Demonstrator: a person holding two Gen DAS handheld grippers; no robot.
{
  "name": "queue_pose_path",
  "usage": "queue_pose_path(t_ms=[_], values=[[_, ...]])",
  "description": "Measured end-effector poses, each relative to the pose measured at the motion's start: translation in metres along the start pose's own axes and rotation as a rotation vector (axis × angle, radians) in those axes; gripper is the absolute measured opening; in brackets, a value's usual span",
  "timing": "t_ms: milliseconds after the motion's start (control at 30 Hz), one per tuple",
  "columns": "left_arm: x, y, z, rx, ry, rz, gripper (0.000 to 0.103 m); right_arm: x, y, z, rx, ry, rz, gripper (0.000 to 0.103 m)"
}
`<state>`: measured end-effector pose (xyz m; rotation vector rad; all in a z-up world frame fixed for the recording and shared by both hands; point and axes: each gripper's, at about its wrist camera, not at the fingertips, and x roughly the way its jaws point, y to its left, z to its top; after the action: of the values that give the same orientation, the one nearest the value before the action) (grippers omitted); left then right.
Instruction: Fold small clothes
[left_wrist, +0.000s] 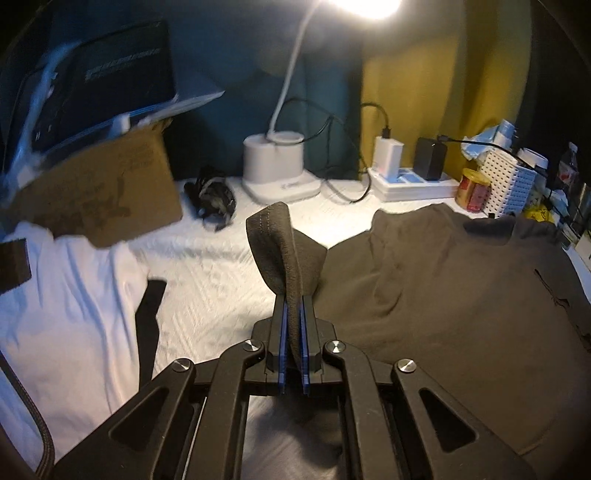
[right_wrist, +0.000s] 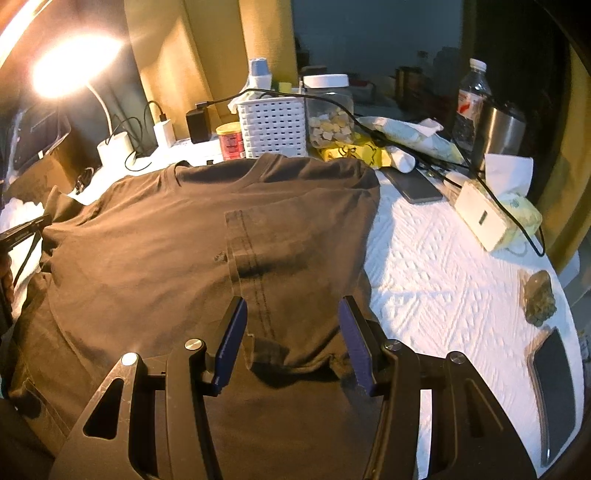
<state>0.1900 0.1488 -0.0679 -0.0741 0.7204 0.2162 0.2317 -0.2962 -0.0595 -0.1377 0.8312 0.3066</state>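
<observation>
A dark brown t-shirt lies spread on the white quilted table cover, collar toward the back. My left gripper is shut on the shirt's left sleeve and holds it lifted, the hem standing up above the fingers. In the right wrist view the shirt fills the middle, with its right sleeve folded in over the body. My right gripper is open, its blue pads either side of that folded sleeve's end, just above the cloth. The left gripper's tip shows at the far left.
A white garment lies at left under a cardboard box. A lamp base, chargers, a white basket, jars, a bottle, a steel cup, tissues, phones and cables crowd the back and right.
</observation>
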Motion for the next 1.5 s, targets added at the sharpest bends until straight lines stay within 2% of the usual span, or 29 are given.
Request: queue_pose_path(t_ms=[200,400,533,600,667,733,800,833,867,933,1067,1133,1167,1200,1333,1500], values=[[-0.006,-0.033,0.017,0.089,-0.017,-0.050,0.004,-0.003,-0.014,-0.007,0.036,-0.018,0.009,0.054],[0.001,-0.081,0.022,0.169,0.008,-0.144,0.004,-0.007,-0.031,-0.017,0.081,-0.031,0.006,0.054],[0.017,-0.116,0.015,0.224,0.060,-0.193,0.004,-0.011,-0.041,-0.022,0.103,-0.035,-0.001,0.054],[0.029,-0.133,0.010,0.245,0.121,-0.213,0.005,-0.013,-0.047,-0.025,0.116,-0.037,-0.007,0.054],[0.037,-0.143,0.003,0.263,0.155,-0.188,0.006,-0.015,-0.051,-0.028,0.130,-0.039,-0.012,0.055],[0.039,-0.151,-0.003,0.265,0.185,-0.222,0.016,-0.016,-0.053,-0.031,0.140,-0.038,-0.017,0.054],[0.036,-0.154,-0.007,0.258,0.203,-0.295,0.045,-0.017,-0.055,-0.033,0.146,-0.038,-0.018,0.054],[0.031,-0.156,-0.007,0.260,0.201,-0.328,0.051,-0.017,-0.055,-0.034,0.147,-0.036,-0.018,0.055],[0.025,-0.158,-0.008,0.265,0.196,-0.362,0.056,-0.016,-0.054,-0.034,0.146,-0.035,-0.018,0.054],[0.012,-0.155,-0.005,0.272,0.187,-0.385,0.056,-0.016,-0.053,-0.034,0.142,-0.032,-0.016,0.054],[-0.008,-0.129,0.009,0.210,0.123,-0.338,0.057,-0.016,-0.049,-0.032,0.134,-0.032,-0.010,0.054],[-0.009,-0.111,0.012,0.177,0.118,-0.305,0.063,-0.016,-0.049,-0.032,0.133,-0.032,-0.010,0.054],[-0.008,-0.103,0.011,0.163,0.120,-0.288,0.070,-0.016,-0.049,-0.032,0.132,-0.033,-0.010,0.054],[-0.004,-0.092,0.009,0.143,0.131,-0.269,0.073,-0.016,-0.049,-0.032,0.133,-0.033,-0.010,0.054],[0.010,-0.067,-0.004,0.081,0.195,-0.260,0.074,-0.014,-0.044,-0.030,0.123,-0.028,-0.005,0.055],[0.012,-0.067,-0.021,0.043,0.243,-0.343,0.073,-0.013,-0.037,-0.028,0.108,-0.024,0.000,0.054]])
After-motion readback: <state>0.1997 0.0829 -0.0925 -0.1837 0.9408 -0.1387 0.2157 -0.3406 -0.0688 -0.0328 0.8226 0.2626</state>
